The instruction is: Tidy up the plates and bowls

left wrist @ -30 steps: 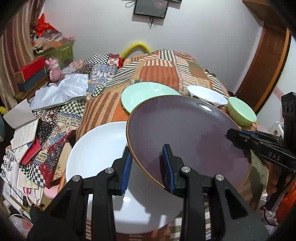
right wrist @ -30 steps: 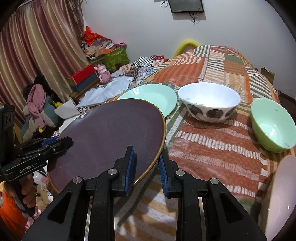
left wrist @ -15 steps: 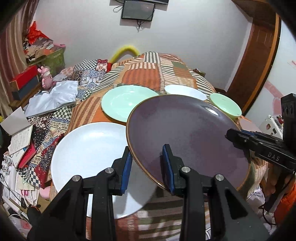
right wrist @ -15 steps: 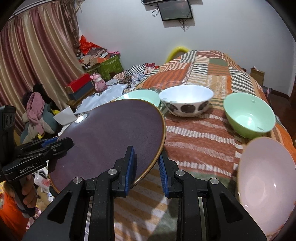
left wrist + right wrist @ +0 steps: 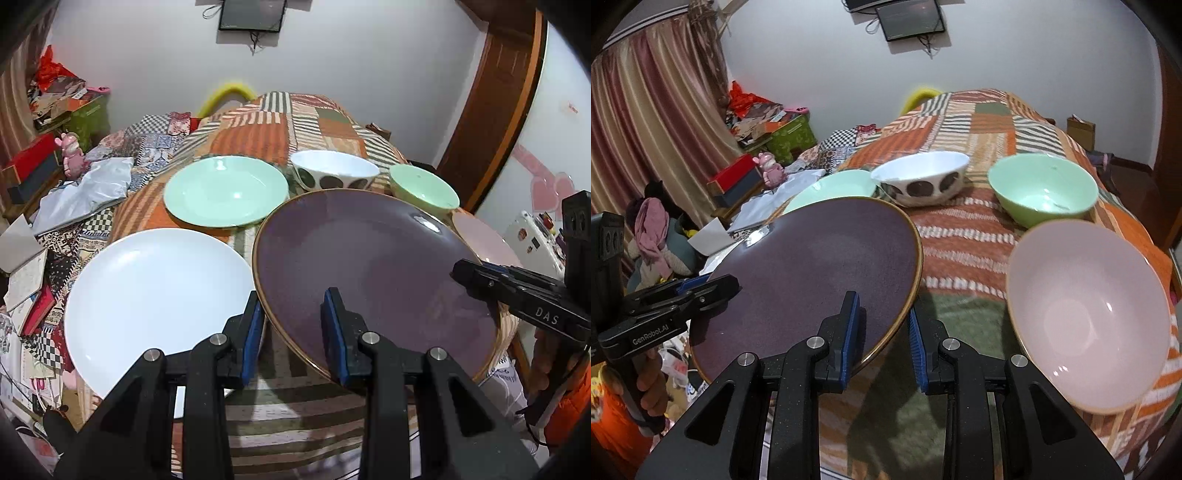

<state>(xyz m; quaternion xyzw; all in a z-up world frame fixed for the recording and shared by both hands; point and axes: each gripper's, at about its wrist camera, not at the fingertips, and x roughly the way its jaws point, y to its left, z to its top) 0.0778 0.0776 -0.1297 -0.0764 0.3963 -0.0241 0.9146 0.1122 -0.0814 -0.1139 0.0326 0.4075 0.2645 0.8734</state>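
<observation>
Purple plate (image 5: 373, 266) gripped at opposite rims, three bowls empty

Purple plate (image 5: 373, 266) – gold rim, tilted, above bedspread

The purple plate (image 5: 373, 273), held off the bed (image 5: 964, 236) between both grippers, fills the middle. Beneath its left edge lies the white plate (image 5: 155, 295), with the green plate (image 5: 225, 195) just beyond. To the right, the pink bowl (image 5: 1086, 314) sits near, the green bowl (image 5: 1043, 188) and spotted bowl (image 5: 921, 179) behind it. A bare strip of quilt runs between purple plate and pink bowl.
</observation>
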